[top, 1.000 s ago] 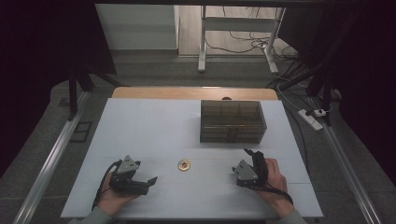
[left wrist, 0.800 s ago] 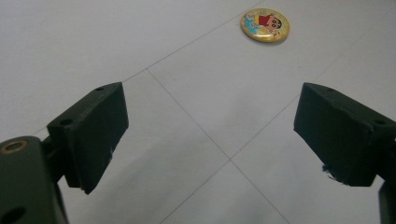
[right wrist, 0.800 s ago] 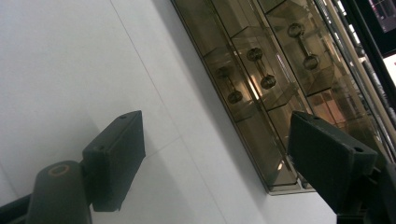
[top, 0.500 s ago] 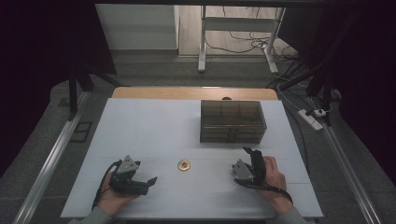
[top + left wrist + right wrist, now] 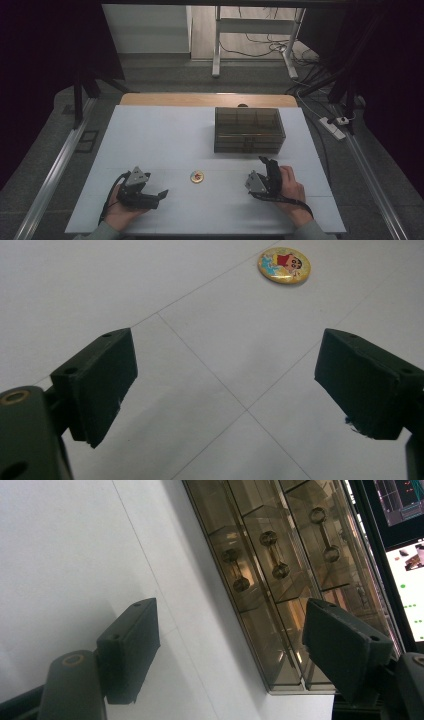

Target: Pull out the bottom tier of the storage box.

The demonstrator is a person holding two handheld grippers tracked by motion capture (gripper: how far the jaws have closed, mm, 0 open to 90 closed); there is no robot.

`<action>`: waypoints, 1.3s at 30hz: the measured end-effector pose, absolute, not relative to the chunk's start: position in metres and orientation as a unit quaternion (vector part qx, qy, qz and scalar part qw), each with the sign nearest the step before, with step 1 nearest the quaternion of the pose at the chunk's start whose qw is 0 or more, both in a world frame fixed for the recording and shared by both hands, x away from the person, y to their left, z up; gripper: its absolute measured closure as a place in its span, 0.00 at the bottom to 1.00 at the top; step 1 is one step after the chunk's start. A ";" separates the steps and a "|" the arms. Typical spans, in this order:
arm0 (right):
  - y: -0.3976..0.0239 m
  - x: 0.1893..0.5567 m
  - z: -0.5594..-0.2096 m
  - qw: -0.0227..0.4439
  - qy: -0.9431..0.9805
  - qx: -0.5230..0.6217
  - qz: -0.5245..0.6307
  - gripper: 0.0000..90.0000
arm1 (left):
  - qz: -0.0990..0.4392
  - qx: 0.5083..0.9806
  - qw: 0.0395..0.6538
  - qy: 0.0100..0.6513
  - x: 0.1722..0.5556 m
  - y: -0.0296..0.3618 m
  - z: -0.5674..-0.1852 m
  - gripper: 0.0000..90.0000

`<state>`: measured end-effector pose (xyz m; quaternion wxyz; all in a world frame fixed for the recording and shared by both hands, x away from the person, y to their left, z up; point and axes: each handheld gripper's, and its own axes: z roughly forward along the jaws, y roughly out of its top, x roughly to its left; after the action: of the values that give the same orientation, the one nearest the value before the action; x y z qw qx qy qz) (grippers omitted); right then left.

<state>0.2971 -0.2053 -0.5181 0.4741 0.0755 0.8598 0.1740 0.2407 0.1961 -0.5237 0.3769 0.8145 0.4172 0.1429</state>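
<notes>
The round badge (image 5: 196,176) lies flat on the white table (image 5: 165,135), between both grippers. The left gripper (image 5: 159,196), at its nine o'clock, is spread and empty. The right gripper (image 5: 266,165), at three o'clock, has just been closing a little, nothing between its jaws.

Table top (image 5: 165,135) was smooth matt white, thin lines across it. Far edge strip (image 5: 200,99) looked like pale wood. Badge (image 5: 284,265) was shiny, like metal with glossy printed picture. Box (image 5: 249,129) was clear brownish plastic, glossy, see-through walls; small shiny knobs (image 5: 272,538) on drawer fronts. My left gripper (image 5: 230,385) had dull black pads (image 5: 102,382), rough and nicked at edges. My right gripper (image 5: 235,645) had same matt black pads (image 5: 131,645).
</notes>
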 end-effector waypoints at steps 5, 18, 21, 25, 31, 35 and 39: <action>-0.204 0.299 -0.520 0.483 0.856 0.073 0.170 0.27 | 0.143 0.814 0.377 0.417 0.241 0.196 -0.524 0.12; -0.200 0.306 -0.524 0.487 0.857 0.059 0.158 0.28 | 0.143 0.815 0.377 0.417 0.241 0.196 -0.524 0.12; -0.199 0.307 -0.524 0.488 0.857 0.054 0.154 0.28 | 0.143 0.815 0.377 0.417 0.241 0.196 -0.524 0.12; -0.199 0.308 -0.525 0.488 0.857 0.053 0.154 0.29 | 0.143 0.815 0.377 0.416 0.241 0.196 -0.524 0.12; -0.197 0.310 -0.526 0.489 0.857 0.051 0.151 0.29 | 0.143 0.815 0.377 0.416 0.241 0.196 -0.524 0.12; -0.195 0.312 -0.526 0.489 0.858 0.043 0.148 0.29 | 0.143 0.815 0.377 0.416 0.241 0.196 -0.524 0.12; -0.193 0.313 -0.527 0.489 0.860 0.039 0.143 0.29 | 0.143 0.815 0.377 0.416 0.241 0.196 -0.524 0.12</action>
<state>0.3134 -0.1926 -0.5271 0.4887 0.0386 0.8598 0.1429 0.2409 0.1961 -0.5239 0.3770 0.8151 0.4160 0.1430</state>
